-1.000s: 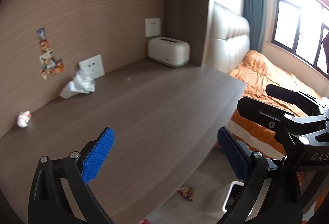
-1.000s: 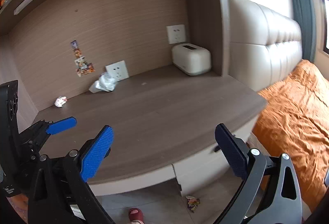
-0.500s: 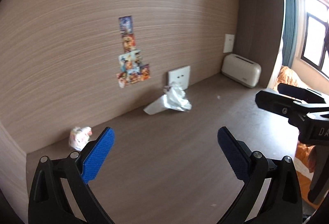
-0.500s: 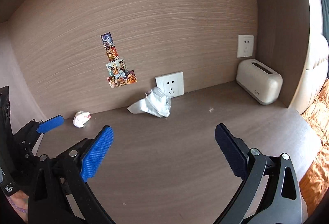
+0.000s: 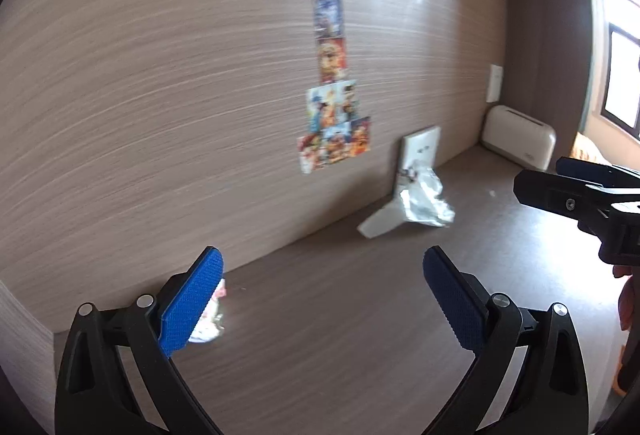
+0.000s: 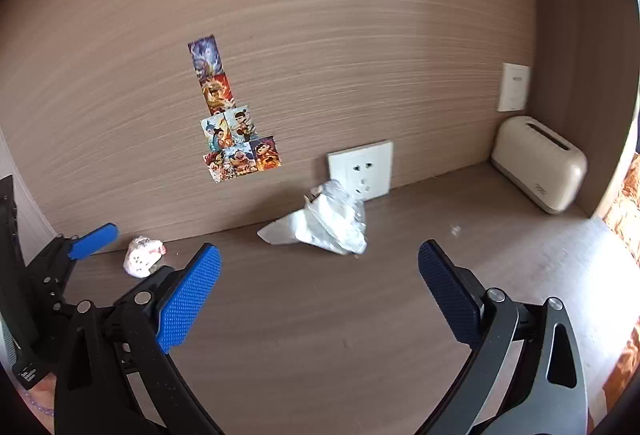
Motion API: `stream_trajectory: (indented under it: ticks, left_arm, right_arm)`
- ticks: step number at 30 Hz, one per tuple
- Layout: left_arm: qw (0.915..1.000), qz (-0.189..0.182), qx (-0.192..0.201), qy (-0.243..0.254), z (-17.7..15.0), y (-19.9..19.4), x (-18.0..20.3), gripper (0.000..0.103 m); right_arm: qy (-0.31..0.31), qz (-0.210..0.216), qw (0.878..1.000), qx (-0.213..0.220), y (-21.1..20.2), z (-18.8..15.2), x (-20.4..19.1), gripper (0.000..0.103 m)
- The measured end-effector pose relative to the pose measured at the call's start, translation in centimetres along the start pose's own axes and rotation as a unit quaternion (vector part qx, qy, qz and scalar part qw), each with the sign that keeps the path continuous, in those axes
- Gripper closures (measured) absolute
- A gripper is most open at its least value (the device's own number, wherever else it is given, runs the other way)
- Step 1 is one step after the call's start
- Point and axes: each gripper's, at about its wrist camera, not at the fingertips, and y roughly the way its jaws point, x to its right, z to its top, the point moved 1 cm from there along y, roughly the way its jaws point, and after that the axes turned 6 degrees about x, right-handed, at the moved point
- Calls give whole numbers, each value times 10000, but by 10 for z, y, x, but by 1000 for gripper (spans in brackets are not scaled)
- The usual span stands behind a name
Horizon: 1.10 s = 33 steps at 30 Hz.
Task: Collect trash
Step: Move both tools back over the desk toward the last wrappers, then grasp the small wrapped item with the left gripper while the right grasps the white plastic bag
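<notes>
Blue-padded and black-framed, the left tool (image 5: 322, 299) fills the bottom of its own view, level above the brown wood-grain surface (image 5: 360, 335), its 2 fingers spread wide apart with nothing between them. The right tool (image 6: 320, 291) sits the same way at the bottom of its view, also spread wide and empty; its side profile shows at the right edge of the left view.

Trash counts 2 pieces. 1 small crumpled wrapper (image 6: 142, 261) lies at the lower left of the right view, near the back wall, partly hidden behind the left finger in the left view. 1 larger crumpled white plastic bag (image 6: 324, 223) lies at centre frame, just in front of a wall socket (image 6: 362, 171).

Also countable: 2 socket plates, 1 cream toaster-like box (image 6: 540, 163) at the right, and 1 cluster of colourful stickers (image 6: 232, 123) on the wall.
</notes>
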Motion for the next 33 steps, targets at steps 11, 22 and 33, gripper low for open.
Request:
stream_trajectory:
  ticks: [11, 22, 33]
  left_arm:
    - [9943, 805, -443, -544, -19, 39, -63, 5]
    - [9851, 705, -1191, -1022, -36, 83, -94, 14]
    - [9828, 545, -1560, -819, -38, 100, -88, 45]
  right_arm:
    - [-319, 384, 9985, -209, 85, 11, -35, 5]
    - [-637, 173, 9959, -624, 147, -6, -37, 5]
    - [-1108, 4, 9920, -605, 153, -17, -44, 5]
